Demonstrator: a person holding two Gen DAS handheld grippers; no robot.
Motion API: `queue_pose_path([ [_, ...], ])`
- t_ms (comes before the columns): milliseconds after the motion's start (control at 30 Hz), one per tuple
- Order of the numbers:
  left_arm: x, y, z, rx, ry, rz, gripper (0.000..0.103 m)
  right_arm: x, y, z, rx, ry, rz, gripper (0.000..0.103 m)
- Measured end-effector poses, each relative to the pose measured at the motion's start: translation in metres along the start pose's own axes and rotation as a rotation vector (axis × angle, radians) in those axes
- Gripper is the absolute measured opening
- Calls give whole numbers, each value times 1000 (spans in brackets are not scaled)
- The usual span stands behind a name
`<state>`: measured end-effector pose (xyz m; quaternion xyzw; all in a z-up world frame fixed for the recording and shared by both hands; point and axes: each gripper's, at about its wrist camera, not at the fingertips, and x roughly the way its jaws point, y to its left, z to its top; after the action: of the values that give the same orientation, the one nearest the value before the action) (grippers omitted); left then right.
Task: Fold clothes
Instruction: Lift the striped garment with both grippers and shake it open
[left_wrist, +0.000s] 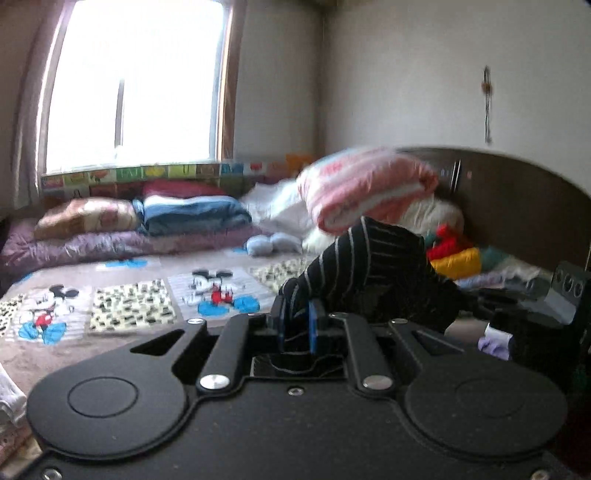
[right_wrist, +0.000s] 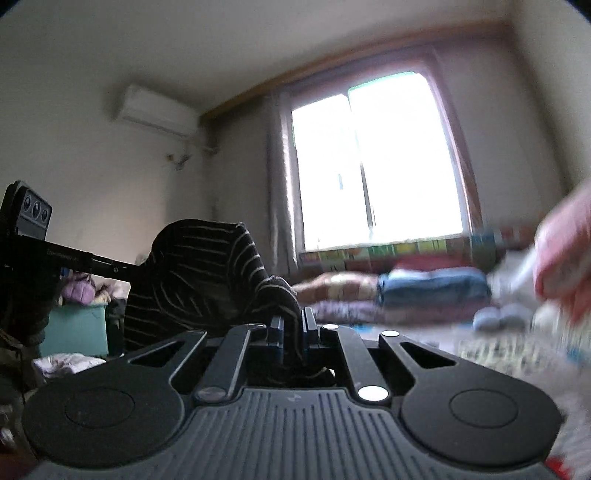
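The black garment with thin pale stripes (left_wrist: 365, 266) is held up off the bed, stretched between the two tongs. In the left wrist view one edge of it is bunched between the blue-lined fingers (left_wrist: 314, 325) of the left tongs (left_wrist: 297, 325), which are pressed together on the cloth; from there the fabric rises up and to the right in a dark hump. In the right wrist view the same striped garment (right_wrist: 199, 273) runs down from a rounded fold at the left into the right tongs (right_wrist: 292, 332), whose two fingers are drawn close and clamped on a strip of it.

Both tongs point roughly level across the room. The left tongs face the headboard (left_wrist: 517, 206) and window side; at the far right of that view the other device's black body (left_wrist: 565, 295) stands just beyond the garment. The right tongs tilt a little upward, taking in the ceiling, and the other device (right_wrist: 29, 218) shows at the far left with three round lenses on its block.

One garment is held, by two tongs. Beneath it lies the bed (left_wrist: 122, 306) with a cartoon-mouse patchwork cover. Along the window (left_wrist: 136, 81) is a row of folded quilts (left_wrist: 192, 214); a pink striped quilt (left_wrist: 365, 184) rests near the headboard, with red and yellow cloth (left_wrist: 456, 254) beside it. One air conditioner (right_wrist: 155, 109) hangs on the wall. The right side of the right wrist view is blurred.
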<state>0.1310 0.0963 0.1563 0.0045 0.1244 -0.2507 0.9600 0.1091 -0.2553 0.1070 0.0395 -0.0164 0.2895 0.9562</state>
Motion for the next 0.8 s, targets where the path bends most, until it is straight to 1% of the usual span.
queue_pose_path([
  [167,-28,-5,22,-3,-70,-9,9,-3,8,55,-97,-3,23,10],
  [300,-35,-4,36,-5,-95,-16,9,3,5,79,-112,8,45,10],
  [400,-30,1,41,-4,-90,-7,9,15,2,82,-105,35,60,10],
  [533,-13,17,41,-9,-60,13,9,37,1,78,-101,87,78,10],
  [667,19,43,39,-32,-18,44,9,74,-8,72,-110,138,91,10],
  [800,57,65,44,-40,8,82,8,121,-22,69,-136,166,70,10],
])
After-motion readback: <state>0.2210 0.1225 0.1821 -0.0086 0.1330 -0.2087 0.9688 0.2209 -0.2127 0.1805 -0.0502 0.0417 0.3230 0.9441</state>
